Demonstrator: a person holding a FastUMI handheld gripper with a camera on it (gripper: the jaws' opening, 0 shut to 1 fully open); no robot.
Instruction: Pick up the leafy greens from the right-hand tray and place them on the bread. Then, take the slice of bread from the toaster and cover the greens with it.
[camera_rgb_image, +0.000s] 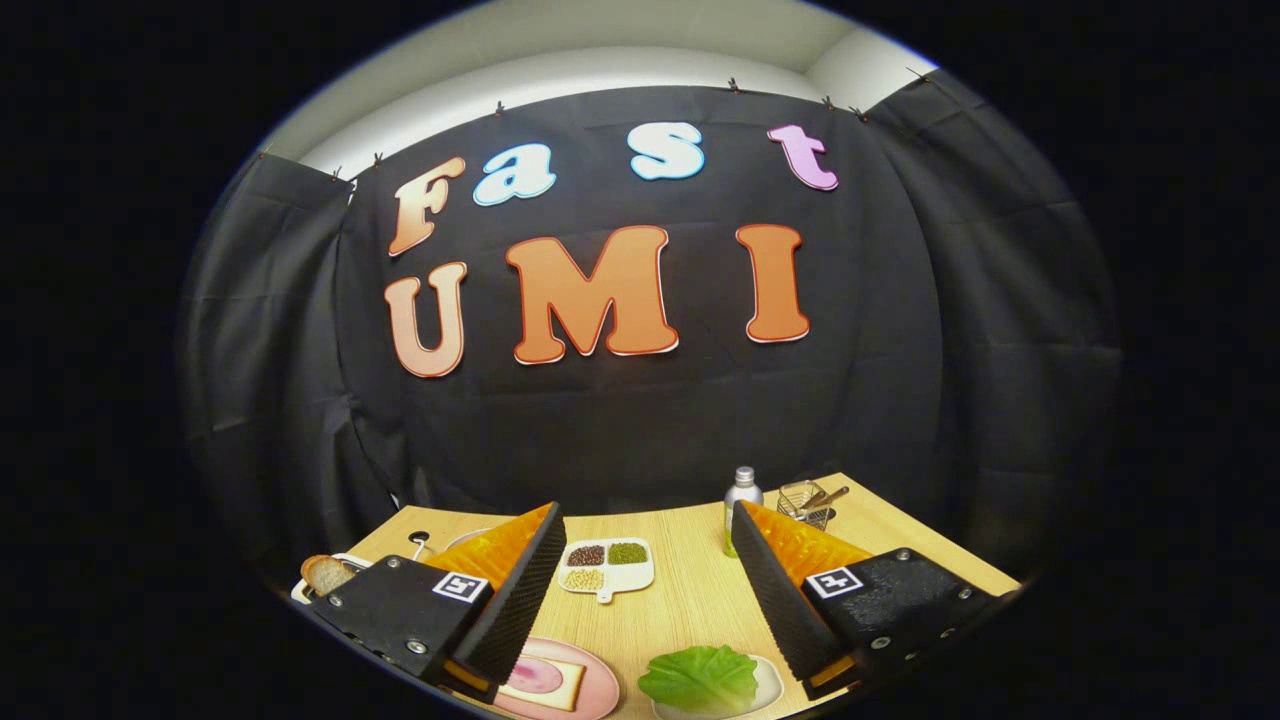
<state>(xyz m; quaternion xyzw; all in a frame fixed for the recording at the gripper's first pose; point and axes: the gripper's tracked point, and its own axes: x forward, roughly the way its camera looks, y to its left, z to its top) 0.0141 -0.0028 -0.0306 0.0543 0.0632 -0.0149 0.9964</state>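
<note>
Stage: start, nothing placed | gripper (640, 590) fingers wide apart, empty, above table | leafy greens (700, 678) on right-hand tray (768, 683), near right finger | bread (545, 685) bare on pink plate (600, 680) | toaster slice (325, 572) unmoved | Left: both placements

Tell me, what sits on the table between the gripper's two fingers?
In the gripper view, a white divided dish of seeds lies between the open hand-held gripper fingers, on bare wooden table.

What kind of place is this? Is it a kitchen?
Probably a pretend kitchen set up in a booth: a wooden table holds a toaster, leafy greens and bread. The open gripper hovers above.
</note>
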